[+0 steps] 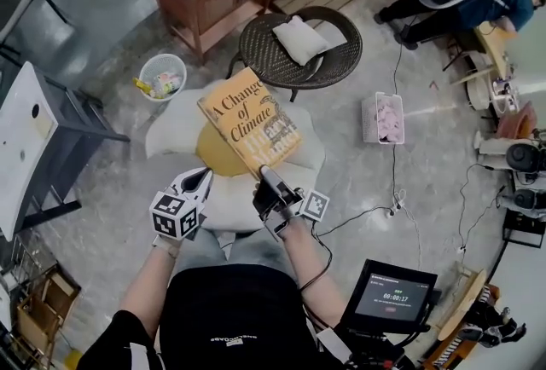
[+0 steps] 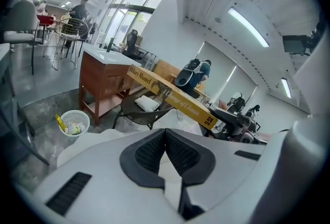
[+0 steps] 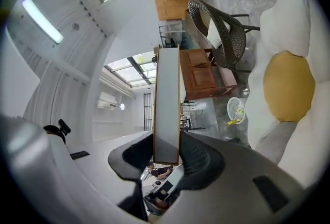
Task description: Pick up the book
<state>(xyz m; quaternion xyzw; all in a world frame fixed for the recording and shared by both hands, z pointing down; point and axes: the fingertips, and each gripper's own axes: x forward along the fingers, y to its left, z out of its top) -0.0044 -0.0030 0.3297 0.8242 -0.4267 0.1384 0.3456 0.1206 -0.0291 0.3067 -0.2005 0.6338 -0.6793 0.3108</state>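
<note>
Book point(image 1: 252, 121) is basically picked up: right gripper point(image 3: 166, 153) clamps its near edge, clear above the egg cushion point(image 1: 171, 131); left gripper point(image 2: 166, 148) closed, empty.

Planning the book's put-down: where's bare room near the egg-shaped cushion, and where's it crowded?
Free: the egg-shaped cushion, its white rim left of the yolk, and grey floor between the cushion and the white basket. Crowded: the wicker chair carries a pillow, the wastebasket sits beyond the cushion's left edge, equipment lines the right side.
</note>
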